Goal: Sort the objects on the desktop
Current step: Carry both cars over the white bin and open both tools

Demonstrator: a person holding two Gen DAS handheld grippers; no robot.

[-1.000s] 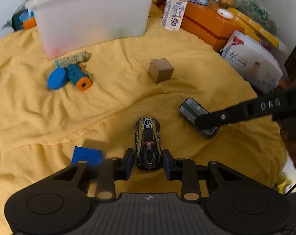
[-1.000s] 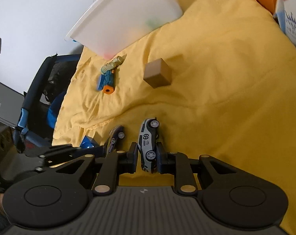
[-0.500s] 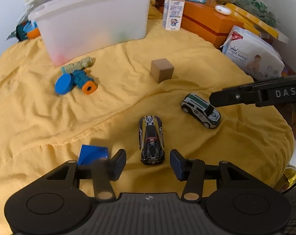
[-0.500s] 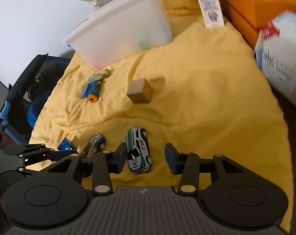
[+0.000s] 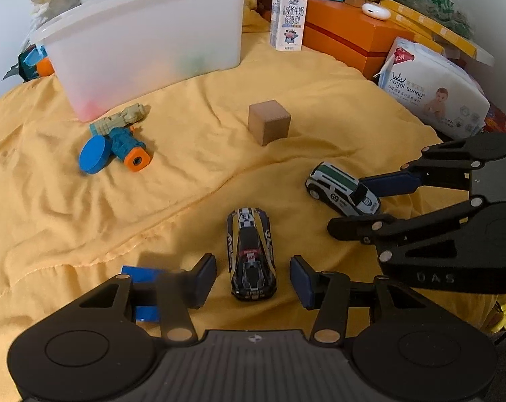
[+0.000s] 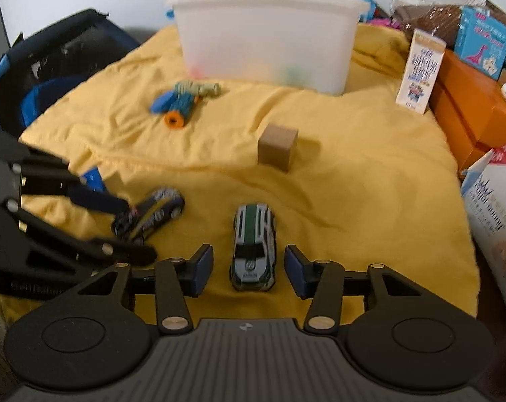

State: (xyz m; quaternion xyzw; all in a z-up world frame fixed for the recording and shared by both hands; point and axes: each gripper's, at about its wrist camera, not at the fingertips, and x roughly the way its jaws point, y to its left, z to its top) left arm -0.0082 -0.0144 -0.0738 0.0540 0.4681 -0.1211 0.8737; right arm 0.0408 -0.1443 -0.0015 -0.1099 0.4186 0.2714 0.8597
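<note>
Both tongs spread — black car point(image 5: 251, 253) between the left's pads, white car point(image 6: 254, 247) between the right's, untouched.

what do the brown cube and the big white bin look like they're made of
Brown cube: probably unfinished wood or cork, going by its matte tan faces with no shine; the grain is too blurred to settle it. White bin: translucent frosted plastic, since coloured shapes show dimly through its smooth wall.

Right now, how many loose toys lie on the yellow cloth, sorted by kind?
Cars: 2, black, white
Blocks: 2, wooden, blue
Blue disc: 1
Blue-orange toy: 1
Pale green toy: 1
Total: 7
</note>
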